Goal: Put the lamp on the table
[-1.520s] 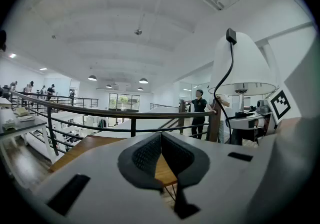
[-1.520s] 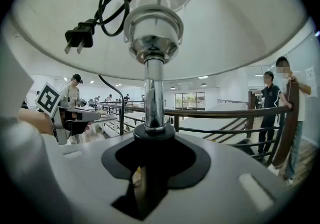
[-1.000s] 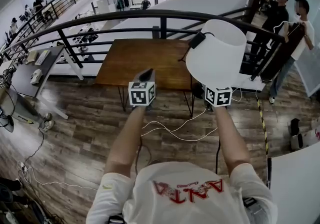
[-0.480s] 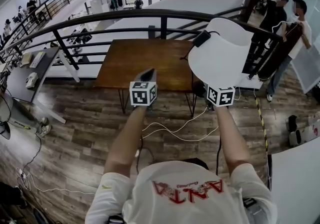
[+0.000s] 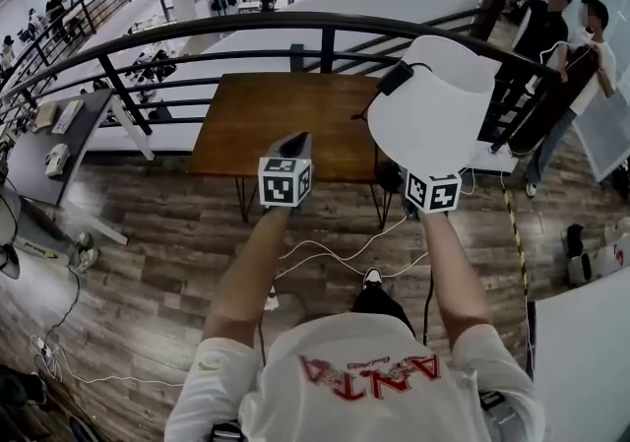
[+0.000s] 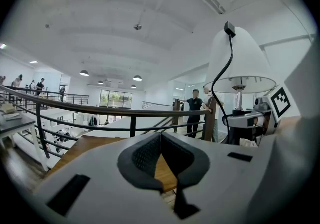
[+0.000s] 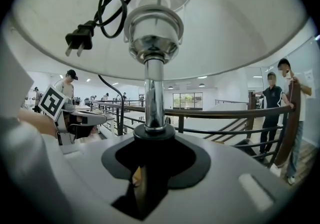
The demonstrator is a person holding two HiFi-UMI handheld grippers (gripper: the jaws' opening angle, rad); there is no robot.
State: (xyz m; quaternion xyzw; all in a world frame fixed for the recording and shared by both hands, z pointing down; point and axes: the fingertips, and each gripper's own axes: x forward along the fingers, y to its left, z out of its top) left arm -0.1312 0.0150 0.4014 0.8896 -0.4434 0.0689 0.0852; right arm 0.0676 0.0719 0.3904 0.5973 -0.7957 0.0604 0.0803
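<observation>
Table (image 5: 285,120): bare wooden top at your 12 o'clock, set against the railing (image 5: 197,36).

Lamp (image 5: 433,105): in the air at 1 o'clock, just off the table's right edge, shade upright.

Right gripper (image 7: 152,153): jaws pinch the lamp's black base, and the chrome stem rises straight between them.

Left gripper (image 6: 161,155): jaws pressed together, empty, aimed at the tabletop.

Cord (image 6: 227,83): looped over the shade, plug (image 7: 80,38) dangling.

Carry the lamp toward 11 o'clock, level. Lower the base flat, well inside the edge. Mind the cord near the railing. Let go only once the base sits flat.

table (image 5: 285,120) ahead, lamp (image 5: 433,110) right — railing (image 5: 328,46) behind
</observation>
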